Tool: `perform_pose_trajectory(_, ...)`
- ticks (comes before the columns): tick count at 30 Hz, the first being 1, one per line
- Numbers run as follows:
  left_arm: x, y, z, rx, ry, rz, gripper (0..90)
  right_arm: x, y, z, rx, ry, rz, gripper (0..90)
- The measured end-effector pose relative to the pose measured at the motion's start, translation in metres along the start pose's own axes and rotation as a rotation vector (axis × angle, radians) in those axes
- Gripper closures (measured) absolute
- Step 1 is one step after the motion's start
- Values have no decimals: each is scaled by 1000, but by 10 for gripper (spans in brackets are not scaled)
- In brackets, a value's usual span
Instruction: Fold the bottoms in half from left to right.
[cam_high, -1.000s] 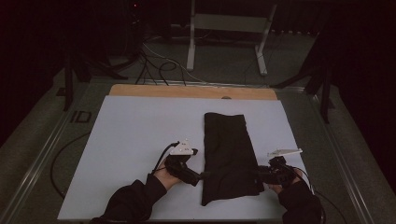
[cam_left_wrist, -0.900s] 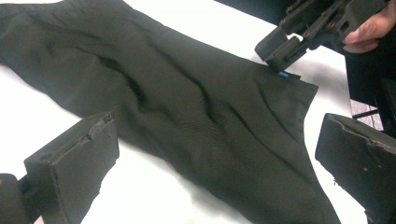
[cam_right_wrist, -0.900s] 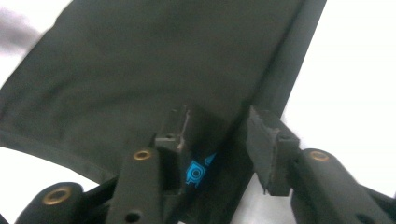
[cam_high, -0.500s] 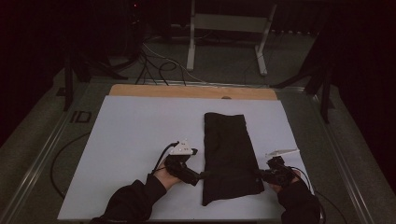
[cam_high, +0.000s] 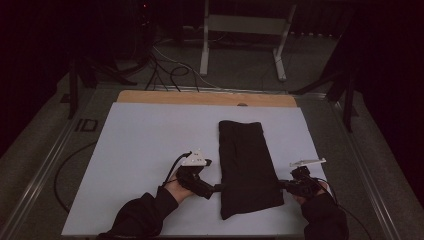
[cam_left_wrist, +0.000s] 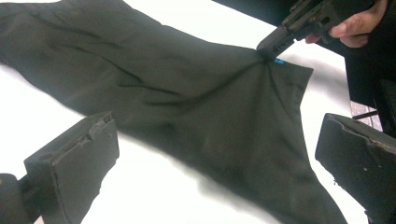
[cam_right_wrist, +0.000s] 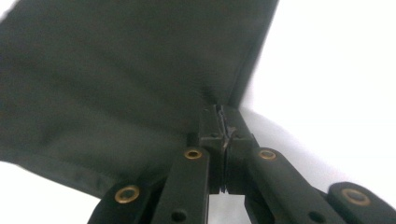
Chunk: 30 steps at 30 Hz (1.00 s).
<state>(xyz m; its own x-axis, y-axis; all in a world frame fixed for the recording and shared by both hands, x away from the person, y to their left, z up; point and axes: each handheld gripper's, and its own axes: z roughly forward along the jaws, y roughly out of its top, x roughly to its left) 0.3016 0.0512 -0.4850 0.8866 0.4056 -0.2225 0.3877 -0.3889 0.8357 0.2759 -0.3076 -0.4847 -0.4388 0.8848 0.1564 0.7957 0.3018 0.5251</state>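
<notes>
A black cloth (cam_high: 247, 160), folded into a long strip, lies on the white table cover (cam_high: 150, 150), right of the middle. My left gripper (cam_high: 218, 188) is at the cloth's near left edge. In the left gripper view it (cam_left_wrist: 215, 125) stands open, jaws wide apart, with the cloth (cam_left_wrist: 187, 93) on the table ahead of them. My right gripper (cam_high: 281, 185) is at the cloth's near right edge. In the right gripper view it (cam_right_wrist: 219, 114) is shut on the edge of the cloth (cam_right_wrist: 116, 70). The left gripper view also has the right gripper (cam_left_wrist: 268, 49) pinching that corner.
A wooden strip (cam_high: 200, 97) runs along the table's far edge. Behind it on the floor stand a metal frame (cam_high: 245, 25) and loose cables (cam_high: 170, 70). Another cable (cam_high: 65, 170) loops beside the table's left edge.
</notes>
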Motion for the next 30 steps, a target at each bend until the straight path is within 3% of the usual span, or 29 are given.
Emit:
perform_pose_trajectory(3,0,0,1,2,-3,0,2,-3,-2,3,13,-26,4,884)
perform_pose_trajectory(8,0,-1,1,4,-1,0,2,-2,-4,9,50,-27,-8,878)
perform_pose_trajectory(12,0,-1,1,5,-1,-1,2,-3,-3,8,47,-25,-1,861)
perform_pose_trajectory(13,0,-1,1,5,-1,-1,2,-3,-3,8,47,-25,-1,823)
perform_pose_trajectory(14,1,0,1,8,-1,-3,2,-1,0,3,18,-23,-9,666)
perform_pose_trajectory(16,2,0,1,11,0,-5,2,1,3,-1,-10,-21,-12,574)
perform_pose_trajectory(18,2,0,1,11,0,-5,2,2,5,-2,-19,-21,-17,574)
perform_pose_trajectory(19,4,0,0,10,4,-9,2,4,8,-4,-35,-13,-23,501)
perform_pose_trajectory(23,6,1,-1,10,8,-10,2,6,13,-5,-54,-4,-37,399)
perform_pose_trajectory(26,7,1,-1,11,13,-14,2,8,19,-6,-69,9,-60,236)
perform_pose_trajectory(29,8,1,-2,13,17,-15,2,9,22,-6,-77,10,-71,167)
perform_pose_trajectory(30,9,2,-2,15,21,-13,2,11,25,-4,-73,10,-97,128)
